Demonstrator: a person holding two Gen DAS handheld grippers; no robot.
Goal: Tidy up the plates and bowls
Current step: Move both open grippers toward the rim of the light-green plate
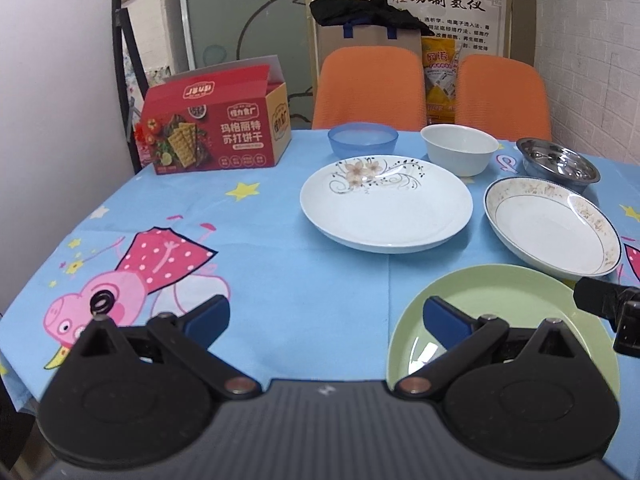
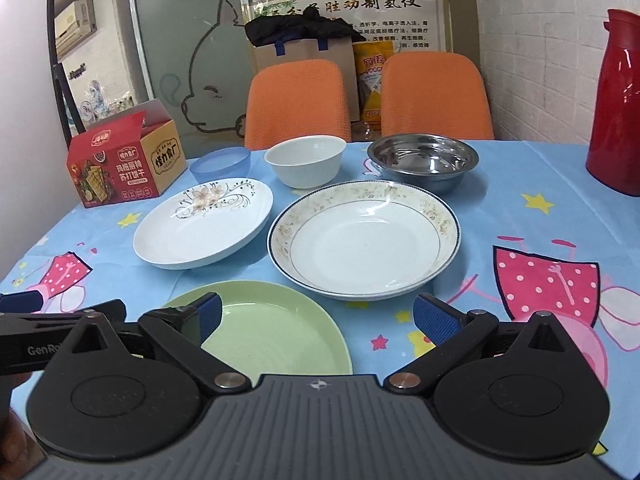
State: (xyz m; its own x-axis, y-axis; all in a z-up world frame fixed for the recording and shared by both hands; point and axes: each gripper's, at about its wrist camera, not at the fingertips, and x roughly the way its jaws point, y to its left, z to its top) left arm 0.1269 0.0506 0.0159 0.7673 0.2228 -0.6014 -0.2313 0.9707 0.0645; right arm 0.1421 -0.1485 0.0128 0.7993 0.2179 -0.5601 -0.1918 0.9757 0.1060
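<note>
A green plate (image 1: 520,312) (image 2: 276,332) lies nearest me on the blue tablecloth. Beyond it lie a white flower-patterned plate (image 1: 386,204) (image 2: 204,224) and a gold-and-blue-rimmed plate (image 1: 554,228) (image 2: 364,240). Behind them stand a blue plastic bowl (image 1: 362,138) (image 2: 221,165), a white bowl (image 1: 460,148) (image 2: 306,160) and a steel bowl (image 1: 558,162) (image 2: 424,160). My left gripper (image 1: 326,320) is open and empty, its right finger over the green plate's left edge. My right gripper (image 2: 318,316) is open and empty, over the green plate's far edge.
A red cracker box (image 1: 216,128) (image 2: 124,160) stands at the table's back left. A red thermos (image 2: 616,104) stands at the back right. Two orange chairs (image 1: 370,88) (image 2: 436,96) stand behind the table by a white brick wall.
</note>
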